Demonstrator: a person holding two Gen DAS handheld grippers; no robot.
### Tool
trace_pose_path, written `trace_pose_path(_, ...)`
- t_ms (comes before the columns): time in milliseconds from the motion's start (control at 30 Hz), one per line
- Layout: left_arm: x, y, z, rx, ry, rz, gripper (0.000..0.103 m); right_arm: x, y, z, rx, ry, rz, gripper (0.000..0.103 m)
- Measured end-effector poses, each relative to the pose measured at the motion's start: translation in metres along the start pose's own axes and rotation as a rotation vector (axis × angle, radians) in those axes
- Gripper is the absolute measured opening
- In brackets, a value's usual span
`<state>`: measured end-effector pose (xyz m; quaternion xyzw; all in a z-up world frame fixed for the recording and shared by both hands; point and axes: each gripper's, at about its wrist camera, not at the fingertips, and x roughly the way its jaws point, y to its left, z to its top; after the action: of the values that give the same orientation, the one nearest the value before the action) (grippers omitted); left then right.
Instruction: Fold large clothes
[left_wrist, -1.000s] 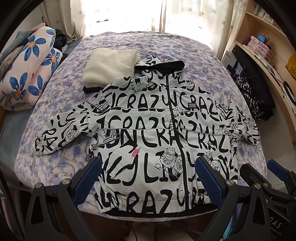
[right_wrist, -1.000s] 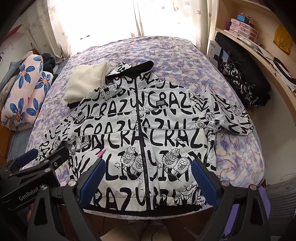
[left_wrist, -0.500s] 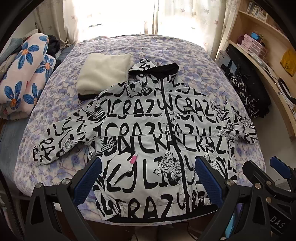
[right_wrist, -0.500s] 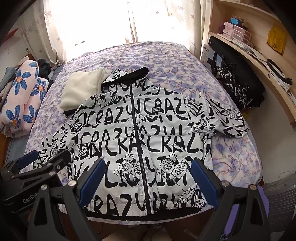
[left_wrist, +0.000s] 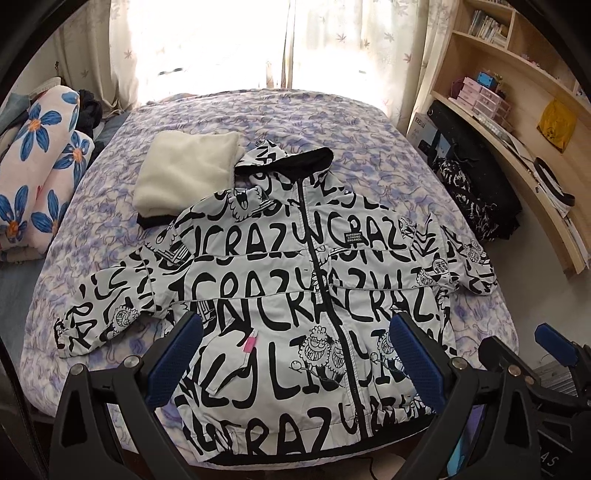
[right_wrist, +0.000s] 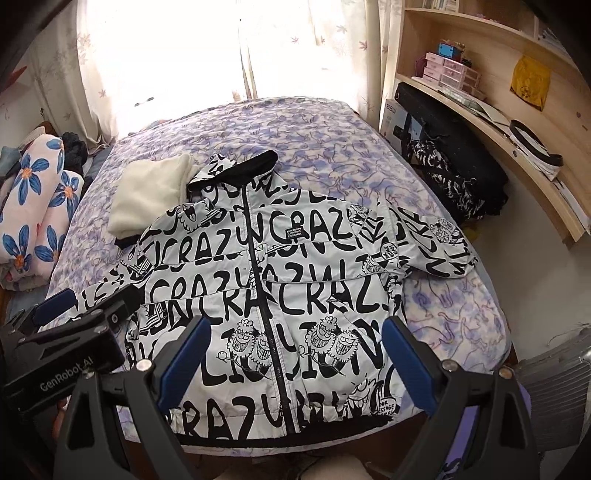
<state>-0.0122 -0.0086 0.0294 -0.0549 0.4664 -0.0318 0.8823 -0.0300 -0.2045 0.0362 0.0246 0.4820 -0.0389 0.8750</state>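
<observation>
- The printed jacket (left_wrist: 295, 280) lay spread flat, front up and zipped, in the middle of the bed (left_wrist: 332, 122); no fold was visible, so the whole folding sequence appeared to remain.
- Its long axis ran from the near bed edge toward the window: hood (right_wrist: 236, 166) far, hem (right_wrist: 280, 432) near; both sleeves extended sideways.
- A folded cream garment (left_wrist: 184, 173) lay just beside the hood, partly under the jacket's shoulder, probably finished work.
- The left gripper (left_wrist: 295, 365) and right gripper (right_wrist: 295, 365) hovered above the hem, jaws spread wide and empty.
</observation>
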Motion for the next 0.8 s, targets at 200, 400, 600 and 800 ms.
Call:
trace_pose_path(200,0.005,-0.010,0.003,0.013,0.006,-0.032,0.100,0.008,-0.014,0.001,0.036,0.022,0.011,0.095)
trace_pose_path(400,0.017,-0.027,0.014,0.039,0.010,-0.026,0.100,0.027,-0.037,0.011,0.089,0.051,0.020,0.094)
trace_pose_path(600,0.044,-0.057,0.031,0.097,0.049,0.021,0.100,0.058,-0.071,0.024,0.137,0.107,0.081,0.094)
trace_pose_path(800,0.083,-0.118,0.054,0.182,0.128,0.039,0.100,0.103,-0.127,0.043,0.195,0.165,0.125,0.070)
